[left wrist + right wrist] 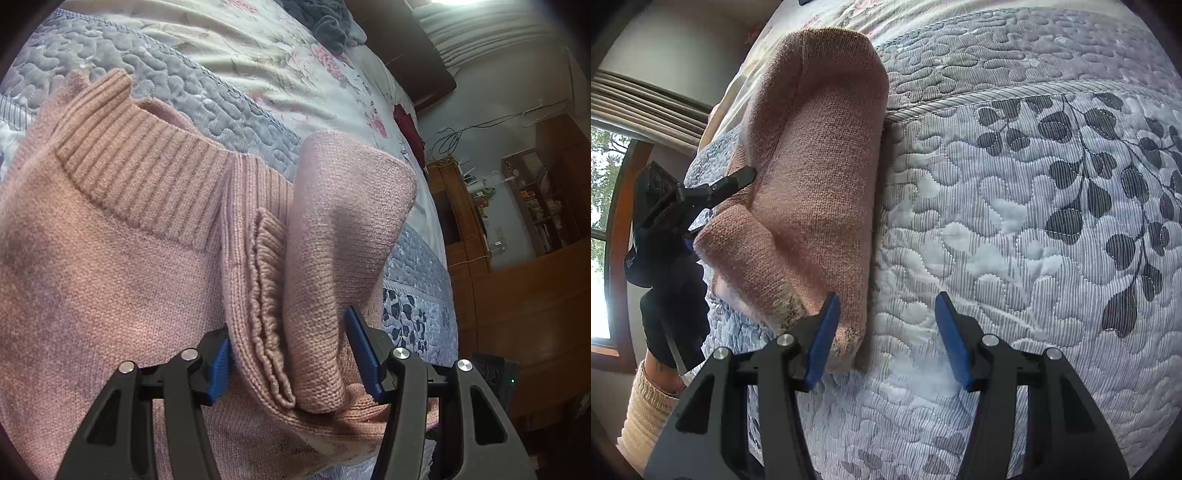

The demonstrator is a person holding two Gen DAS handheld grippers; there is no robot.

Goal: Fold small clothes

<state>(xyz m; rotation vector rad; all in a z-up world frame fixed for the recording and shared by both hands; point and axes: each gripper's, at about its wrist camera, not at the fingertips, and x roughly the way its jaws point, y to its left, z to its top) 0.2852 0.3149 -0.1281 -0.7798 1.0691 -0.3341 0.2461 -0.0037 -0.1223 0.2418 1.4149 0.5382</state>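
Note:
A pink knit sweater (110,240) lies on the grey quilted bed cover (207,99), its ribbed collar (147,166) facing up. My left gripper (291,360) is open, low over the sweater, with a bunched fold of ribbed hem and sleeve (314,295) rising between its blue pads (221,363). In the right wrist view the folded sweater (820,147) lies at the left, and one of the left gripper's black fingers (738,179) rests over it. My right gripper (888,332) is open above the quilt (1015,221), its left pad (823,332) beside the sweater's near corner.
A floral sheet (277,66) lies beyond the quilt, with a dark grey cloth (325,18) and a dark red item (408,122) on it. Wooden shelves and cabinets (517,258) stand past the bed's edge. A gloved hand (672,295) with a cream sleeve (646,413) holds the left gripper near a window (602,221).

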